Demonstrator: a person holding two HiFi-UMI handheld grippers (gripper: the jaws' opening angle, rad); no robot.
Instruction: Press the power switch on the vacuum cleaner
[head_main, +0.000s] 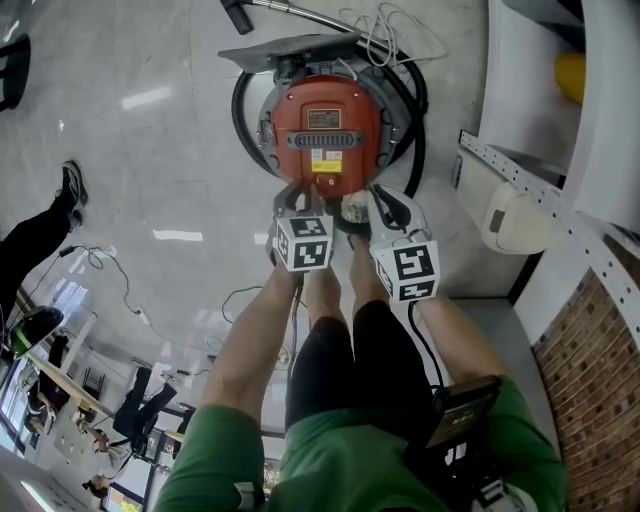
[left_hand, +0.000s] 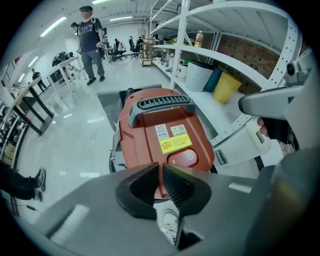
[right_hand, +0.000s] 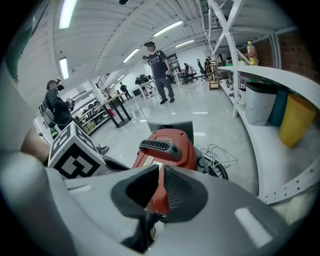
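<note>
Standing on the floor (head_main: 150, 160) beside the shelving (head_main: 528, 180), the red vacuum cleaner (head_main: 328, 130) looks heavy and rigid; its oval power switch (left_hand: 186, 158) wants a firm poke. Both left claw (left_hand: 161, 166) and right claw (right_hand: 161, 167) hover closed, empty.

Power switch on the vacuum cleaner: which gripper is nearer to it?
Left. The left gripper sits just short of the power switch; the right gripper hangs further to its right.

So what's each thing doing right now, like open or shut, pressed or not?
Vacuum cleaner, standing on the floor.
Power switch, not touched by either gripper.
Left gripper, shut, nothing in it.
Right gripper, shut, nothing in it.
Black hose, coiled round the vacuum cleaner.
White cable, loose on the floor.
</note>
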